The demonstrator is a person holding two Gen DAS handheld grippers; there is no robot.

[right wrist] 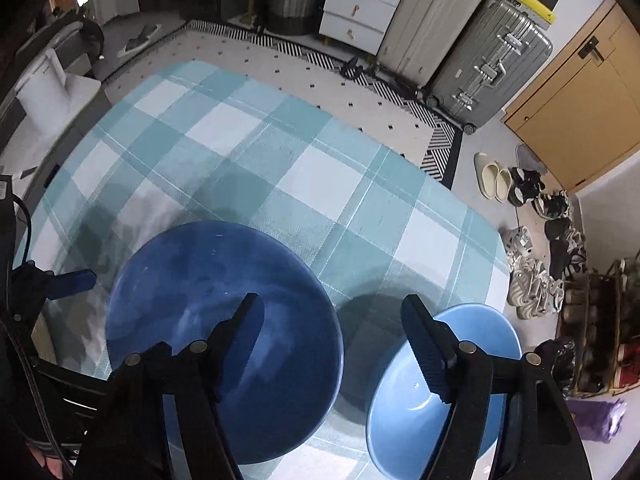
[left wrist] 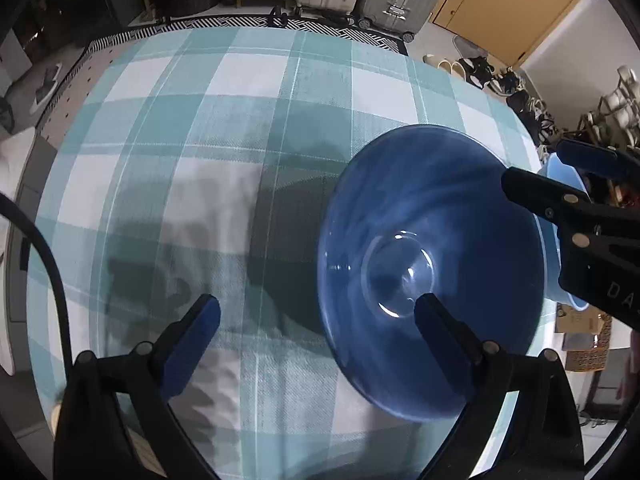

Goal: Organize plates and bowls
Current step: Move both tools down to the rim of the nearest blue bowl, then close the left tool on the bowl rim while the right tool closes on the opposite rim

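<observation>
A dark blue plate (left wrist: 432, 264) lies on the teal checked tablecloth (left wrist: 224, 152). It also shows in the right wrist view (right wrist: 200, 288). A light blue bowl (right wrist: 472, 360) sits to its right near the table's edge; in the left wrist view only a sliver of the bowl (left wrist: 564, 176) shows behind the other gripper. My left gripper (left wrist: 316, 316) is open and empty, its right finger over the plate. My right gripper (right wrist: 332, 320) is open and empty, hovering above the gap between plate and bowl; it also shows in the left wrist view (left wrist: 560, 168).
The table edge (right wrist: 500, 248) drops off to the right of the bowl. On the floor beyond are shoes (right wrist: 524, 276), suitcases (right wrist: 480, 56), a white drawer unit (right wrist: 360, 8) and a patterned rug (right wrist: 320, 80).
</observation>
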